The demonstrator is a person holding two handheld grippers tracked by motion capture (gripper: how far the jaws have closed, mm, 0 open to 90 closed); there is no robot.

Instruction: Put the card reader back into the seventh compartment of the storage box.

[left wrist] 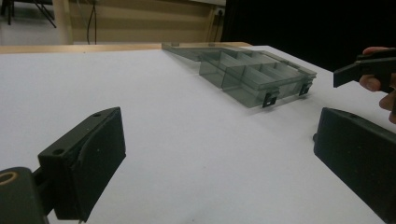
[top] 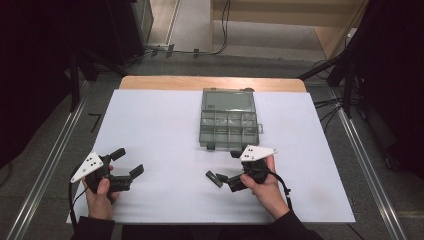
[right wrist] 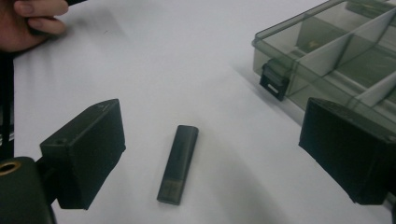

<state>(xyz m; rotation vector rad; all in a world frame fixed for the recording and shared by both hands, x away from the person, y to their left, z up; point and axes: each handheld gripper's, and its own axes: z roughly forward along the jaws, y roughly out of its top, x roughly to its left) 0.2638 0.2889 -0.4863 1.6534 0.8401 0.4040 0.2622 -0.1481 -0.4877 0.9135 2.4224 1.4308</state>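
From the high view, I hold my left gripper (top: 129,164) near the front left corner of the white tabletop (top: 150,125), with its jaws apart and nothing between them. My right gripper (top: 226,166) is in front of the grey compartment box (top: 229,126), jaws also wide apart and holding nothing. The box lies open at the far middle of the tabletop, its lid folded back toward the far edge; the small compartments look empty, as far as I can see from here. There is much free white surface to the left of the box and between my two hands. In the left gripper view, my two black jaws stand far apart over bare tabletop, and the box (left wrist: 247,74) sits further off to the right with its two dark latches facing me; the dividers show clearly and I see nothing inside. The other hand's fingers (left wrist: 380,88) come in at the right edge. In the right gripper view, a small dark USB stick (right wrist: 179,163) lies flat on the tabletop between my open jaws, touching neither of them. The corner of the box (right wrist: 327,56), with one latch, is just beside the right jaw, so the room on that side is narrow, while the left side is open.
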